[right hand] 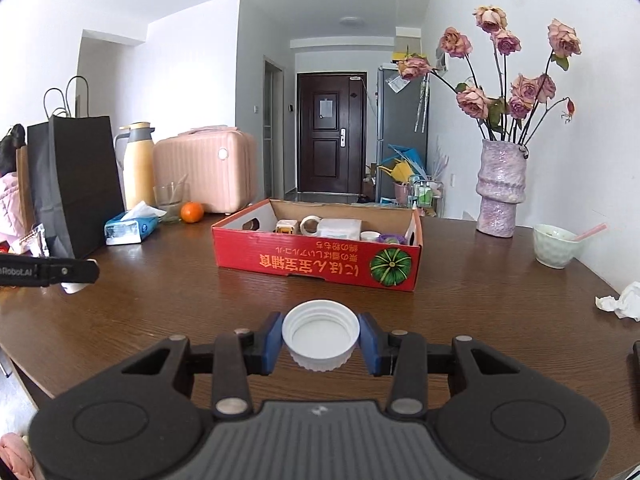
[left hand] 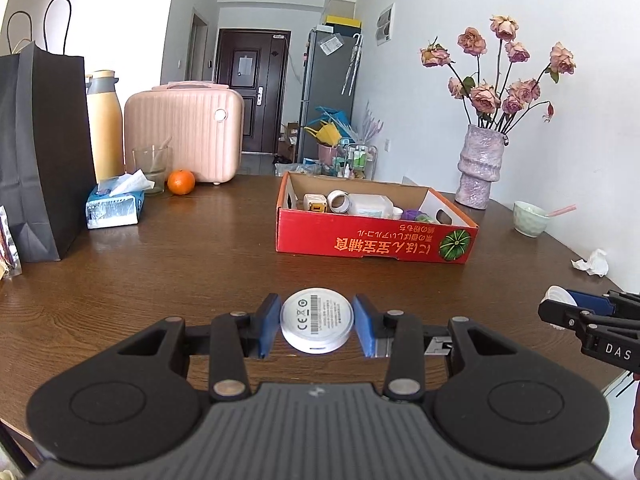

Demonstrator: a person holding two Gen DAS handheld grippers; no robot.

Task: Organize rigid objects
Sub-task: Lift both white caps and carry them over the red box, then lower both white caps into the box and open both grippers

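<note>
My left gripper (left hand: 316, 322) is shut on a white round disc (left hand: 317, 319) with a printed label on top, held just above the brown table (left hand: 180, 264). My right gripper (right hand: 320, 336) is shut on a white screw cap (right hand: 321, 334), open side up, and it also shows at the right edge of the left wrist view (left hand: 560, 304). A red cardboard box (left hand: 372, 236) stands ahead at mid-table, also in the right wrist view (right hand: 320, 260). It holds a tape roll (left hand: 339, 201), a small yellow item, a white box and other small things.
At the left are a black paper bag (left hand: 40, 152), a yellow thermos (left hand: 105, 120), a tissue pack (left hand: 114, 204), a glass, an orange (left hand: 181, 182) and a pink case (left hand: 184, 136). At the right are a vase of roses (left hand: 480, 168), a green bowl (left hand: 530, 218) and crumpled tissue (left hand: 592, 263).
</note>
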